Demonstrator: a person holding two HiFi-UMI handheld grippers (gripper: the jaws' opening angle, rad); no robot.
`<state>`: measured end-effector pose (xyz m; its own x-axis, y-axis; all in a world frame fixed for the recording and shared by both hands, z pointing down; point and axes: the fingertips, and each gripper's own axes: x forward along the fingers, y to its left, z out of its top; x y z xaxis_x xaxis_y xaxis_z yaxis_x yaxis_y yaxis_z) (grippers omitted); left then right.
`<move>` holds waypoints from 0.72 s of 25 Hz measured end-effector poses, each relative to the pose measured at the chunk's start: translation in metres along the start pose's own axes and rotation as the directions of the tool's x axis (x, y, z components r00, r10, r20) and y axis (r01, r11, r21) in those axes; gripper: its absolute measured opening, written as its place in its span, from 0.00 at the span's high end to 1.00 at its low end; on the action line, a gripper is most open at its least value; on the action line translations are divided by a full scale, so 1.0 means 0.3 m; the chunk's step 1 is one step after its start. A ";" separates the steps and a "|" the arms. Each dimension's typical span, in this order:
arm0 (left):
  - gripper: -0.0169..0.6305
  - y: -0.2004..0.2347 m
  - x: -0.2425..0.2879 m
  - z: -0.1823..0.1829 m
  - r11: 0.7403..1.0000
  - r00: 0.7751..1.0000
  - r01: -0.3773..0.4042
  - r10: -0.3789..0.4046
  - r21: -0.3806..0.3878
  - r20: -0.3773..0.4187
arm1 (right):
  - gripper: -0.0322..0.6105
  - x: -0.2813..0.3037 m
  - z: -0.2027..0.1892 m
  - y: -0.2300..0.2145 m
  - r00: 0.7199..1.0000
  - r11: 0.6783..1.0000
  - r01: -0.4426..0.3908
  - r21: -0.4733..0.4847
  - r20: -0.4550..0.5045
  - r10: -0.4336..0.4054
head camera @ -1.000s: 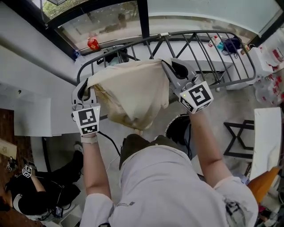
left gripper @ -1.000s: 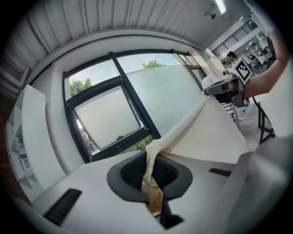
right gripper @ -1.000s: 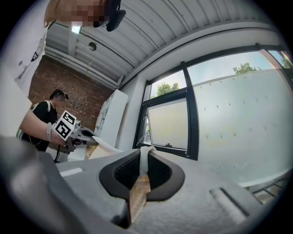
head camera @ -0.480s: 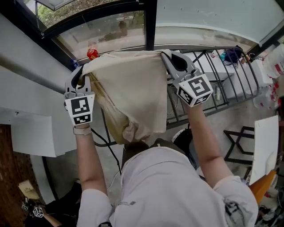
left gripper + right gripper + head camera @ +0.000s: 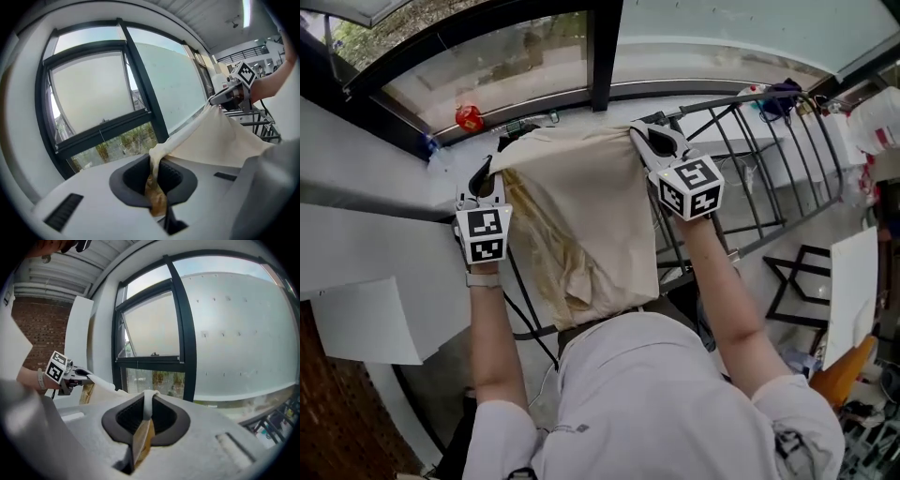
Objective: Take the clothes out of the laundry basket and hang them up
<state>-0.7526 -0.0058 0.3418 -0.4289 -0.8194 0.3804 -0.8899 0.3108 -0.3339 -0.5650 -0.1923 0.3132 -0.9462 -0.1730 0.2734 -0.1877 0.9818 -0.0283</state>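
A cream cloth garment [image 5: 581, 216] with yellowish-brown staining hangs spread between my two grippers, held up in front of the window. My left gripper [image 5: 481, 174] is shut on its left top corner, and the cloth [image 5: 206, 138] runs from its jaws [image 5: 157, 180] to the right. My right gripper [image 5: 649, 139] is shut on the right top corner; a fold of the cloth [image 5: 146, 416] is pinched between its pads. The metal drying rack [image 5: 741, 178] stands just right of and partly behind the garment. No laundry basket shows in any view.
A dark-framed window [image 5: 506, 66] and white sill run across the top, with a red object [image 5: 469, 118] on the sill. A black folding frame [image 5: 797, 286] and white board [image 5: 848, 291] stand at the right. Small items [image 5: 780, 96] sit by the rack's far end.
Both grippers have carried the stretched garment forward toward the window and slightly down, staying shut on its corners. The rack now lies to the right of the cloth rather than behind it.
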 end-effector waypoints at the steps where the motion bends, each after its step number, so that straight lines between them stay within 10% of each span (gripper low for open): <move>1: 0.95 -0.016 0.031 -0.035 1.000 1.000 0.019 -0.020 -0.009 -0.021 | 0.93 0.019 -0.036 -0.012 1.000 1.000 0.007 0.009 -0.028 -0.006; 12: 0.91 -0.105 0.196 -0.306 0.987 0.974 0.099 -0.122 -0.124 -0.189 | 0.86 0.155 -0.309 -0.058 0.968 0.996 0.020 0.084 -0.251 0.001; 18: 0.72 -0.145 0.196 -0.377 0.981 0.956 0.123 -0.158 -0.151 -0.248 | 0.56 0.154 -0.386 -0.051 0.950 0.990 0.013 0.137 -0.310 0.031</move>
<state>-0.7566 -0.0130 0.4761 -0.3081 -0.7130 0.6298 -0.9490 0.2770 -0.1506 -0.5754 -0.2063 0.4377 -0.8230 -0.1101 0.5572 -0.2343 0.9595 -0.1565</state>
